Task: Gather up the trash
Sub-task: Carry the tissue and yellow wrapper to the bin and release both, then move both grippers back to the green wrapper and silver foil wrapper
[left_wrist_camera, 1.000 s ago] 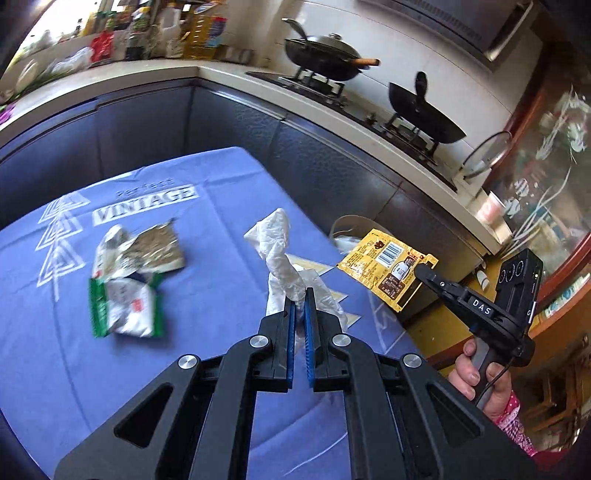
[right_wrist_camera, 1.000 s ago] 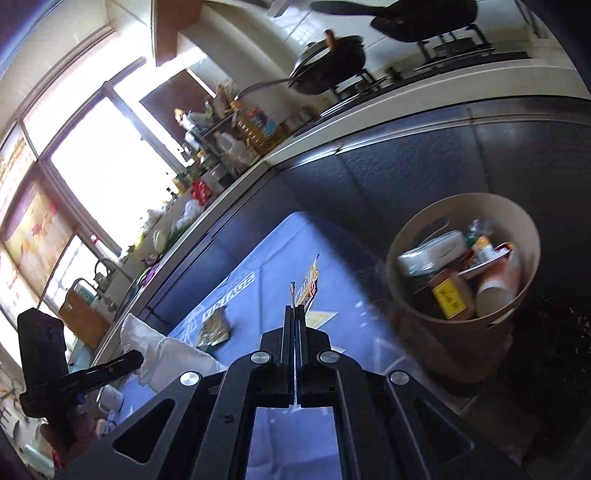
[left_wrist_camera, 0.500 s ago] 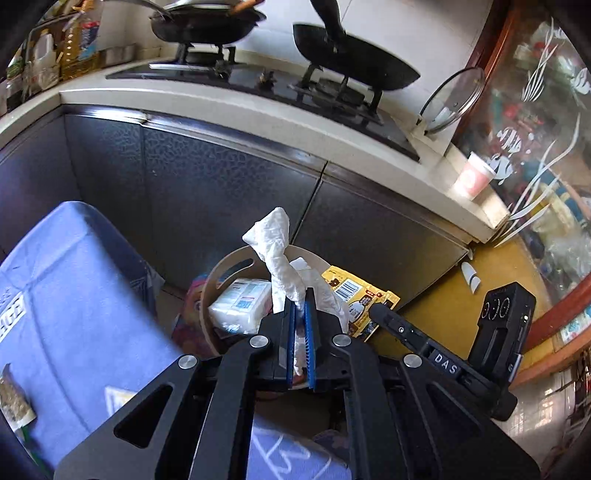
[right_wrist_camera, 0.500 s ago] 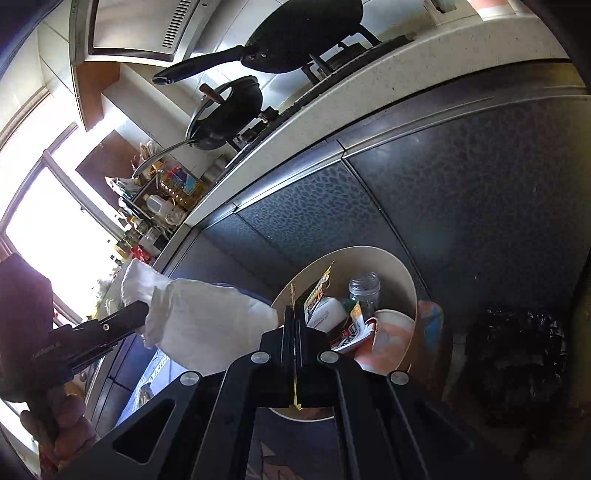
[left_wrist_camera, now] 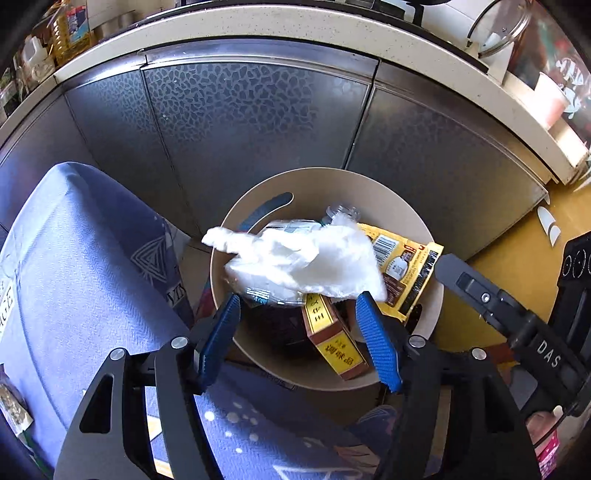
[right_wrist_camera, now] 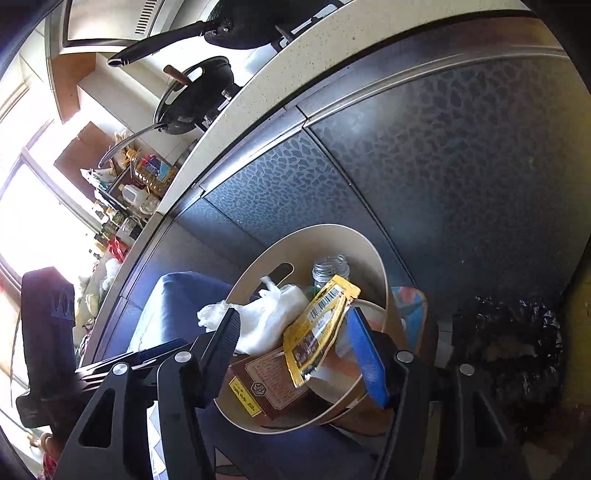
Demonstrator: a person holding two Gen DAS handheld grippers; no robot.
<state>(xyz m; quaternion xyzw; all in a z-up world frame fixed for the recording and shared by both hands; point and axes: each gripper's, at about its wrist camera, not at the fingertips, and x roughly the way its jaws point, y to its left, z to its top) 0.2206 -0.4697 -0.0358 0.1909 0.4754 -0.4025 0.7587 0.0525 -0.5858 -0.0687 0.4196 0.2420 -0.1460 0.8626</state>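
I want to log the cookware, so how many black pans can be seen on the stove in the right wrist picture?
2. One black pan sits at the top of the picture, its long handle pointing left. The other pan, with a lid, sits below and left of it. More may be hidden beyond the frame.

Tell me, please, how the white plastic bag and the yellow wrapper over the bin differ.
The white plastic bag is crumpled, soft and plain; the yellow wrapper is flat, stiff-looking and printed with a barcode. The bag lies spread sideways; the wrapper hangs lengthwise. Both are over the beige bin, and no pads press on either.
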